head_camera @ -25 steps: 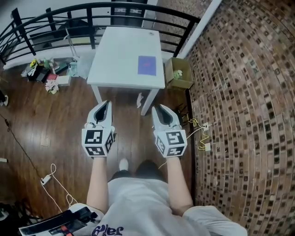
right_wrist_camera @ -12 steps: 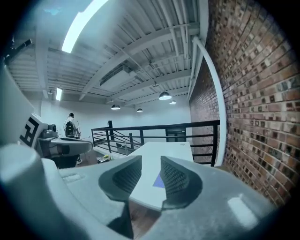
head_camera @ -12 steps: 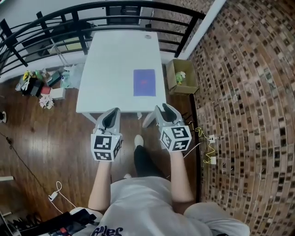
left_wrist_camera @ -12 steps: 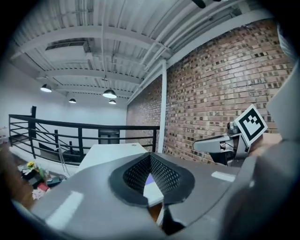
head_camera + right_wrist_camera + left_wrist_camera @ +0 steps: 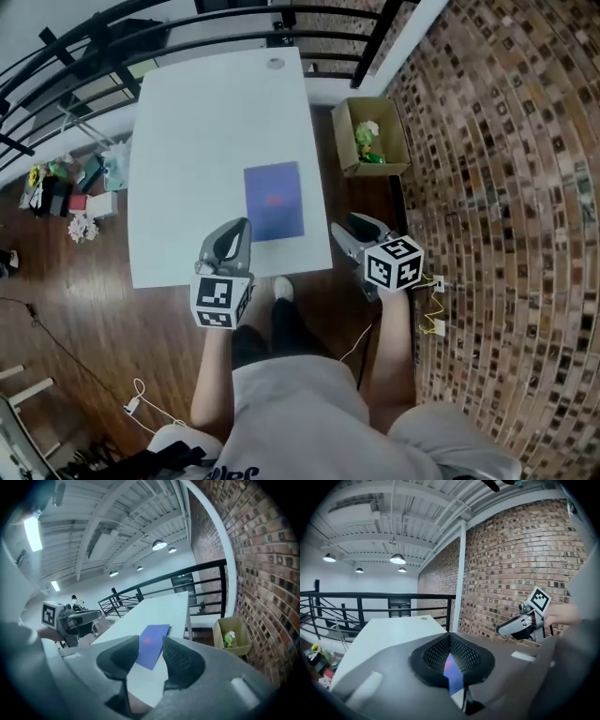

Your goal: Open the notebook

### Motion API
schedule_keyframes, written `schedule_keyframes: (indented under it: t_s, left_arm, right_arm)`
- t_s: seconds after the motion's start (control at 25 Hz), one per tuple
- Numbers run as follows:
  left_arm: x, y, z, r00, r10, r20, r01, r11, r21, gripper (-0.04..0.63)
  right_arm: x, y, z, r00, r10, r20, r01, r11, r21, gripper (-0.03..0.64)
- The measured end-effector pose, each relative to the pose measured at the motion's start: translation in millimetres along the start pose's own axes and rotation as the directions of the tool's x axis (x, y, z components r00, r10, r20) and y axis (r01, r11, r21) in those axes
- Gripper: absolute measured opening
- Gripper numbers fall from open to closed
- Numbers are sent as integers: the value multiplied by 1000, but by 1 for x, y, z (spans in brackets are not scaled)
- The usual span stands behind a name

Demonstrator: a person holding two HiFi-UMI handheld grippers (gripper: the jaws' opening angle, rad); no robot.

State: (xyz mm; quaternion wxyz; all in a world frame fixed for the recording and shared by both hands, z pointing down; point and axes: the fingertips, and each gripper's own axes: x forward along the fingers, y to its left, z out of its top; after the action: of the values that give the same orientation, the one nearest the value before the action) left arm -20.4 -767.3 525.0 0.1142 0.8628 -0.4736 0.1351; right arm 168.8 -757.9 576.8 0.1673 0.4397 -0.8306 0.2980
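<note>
1. Notebook: purple-blue cover, closed, lying flat on the white table. It sits toward the table's near right part, close to the right edge.
2. Left gripper: over the table's near edge, just beside the notebook's near left corner. Its own view shows the pad tips meeting, with only a thin gap below them. Nothing is gripped; a strip of the notebook's cover shows through the gap, further off.
3. Right gripper: off the table's near right corner, over the wood floor, near the notebook but not touching it. Jaws are apart and opening, with nothing between them. The notebook is visible past the gap, out on the table.
4. Cardboard box stands on the floor beside the table's right edge, with a green toy inside.
5. Black railing runs behind the table's far end; brick wall on the right.
</note>
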Motion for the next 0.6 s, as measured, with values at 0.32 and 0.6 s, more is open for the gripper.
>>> schedule_keyframes:
  t_s: [0.32, 0.6]
  left_arm:
    - [42, 25, -39, 993, -48, -105, 46, 999, -16, 15]
    - [57, 50, -60, 987, -64, -150, 58, 997, -44, 15]
  right_arm:
    - [91, -8, -28, 987, 6, -161, -3, 1000, 21, 144]
    - [156, -6, -56, 968, -28, -249, 43, 997, 58, 144]
